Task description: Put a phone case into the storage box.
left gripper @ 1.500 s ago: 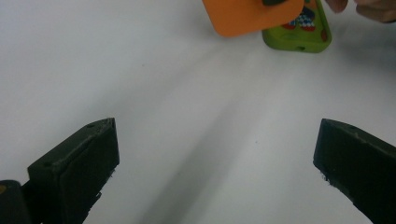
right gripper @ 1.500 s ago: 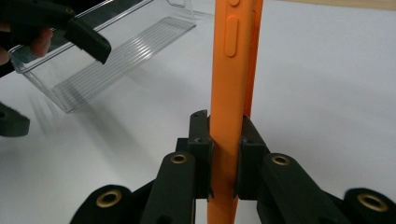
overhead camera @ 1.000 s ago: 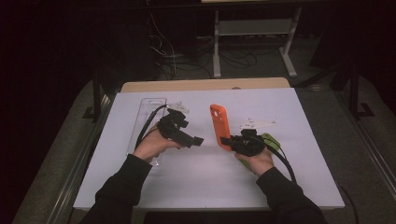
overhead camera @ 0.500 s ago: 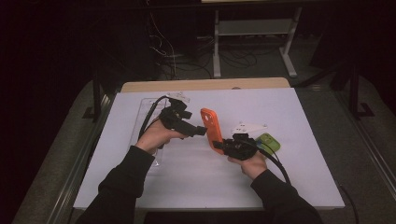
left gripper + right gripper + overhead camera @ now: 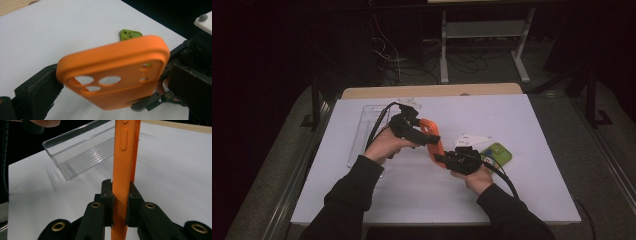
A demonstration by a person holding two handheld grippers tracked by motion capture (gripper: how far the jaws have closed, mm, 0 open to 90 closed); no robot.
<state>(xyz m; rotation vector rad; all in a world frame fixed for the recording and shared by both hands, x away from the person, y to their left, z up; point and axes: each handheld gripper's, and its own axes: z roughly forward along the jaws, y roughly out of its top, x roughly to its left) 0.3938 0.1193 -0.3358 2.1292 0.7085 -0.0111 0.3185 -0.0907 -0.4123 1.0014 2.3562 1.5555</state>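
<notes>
We see the right claw [image 5: 120, 195] clamped on the orange case [image 5: 123, 165]; the left claw [image 5: 110, 82] spread around it; clear tray [image 5: 82, 155] upper left, green case [image 5: 130, 34] behind.

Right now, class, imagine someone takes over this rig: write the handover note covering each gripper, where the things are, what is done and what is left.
Right gripper: shut on the edges of the orange phone case, holding it above the table.
Left gripper: jaws open on either side of the case's camera end; contact can't be told.
Clear plastic tray: on the table's left, nothing visible in it.
Green phone case: lying on the table by the right hand.
Done: orange case lifted.
Left: probably handing it to the left gripper and into the tray; green case untouched.
</notes>
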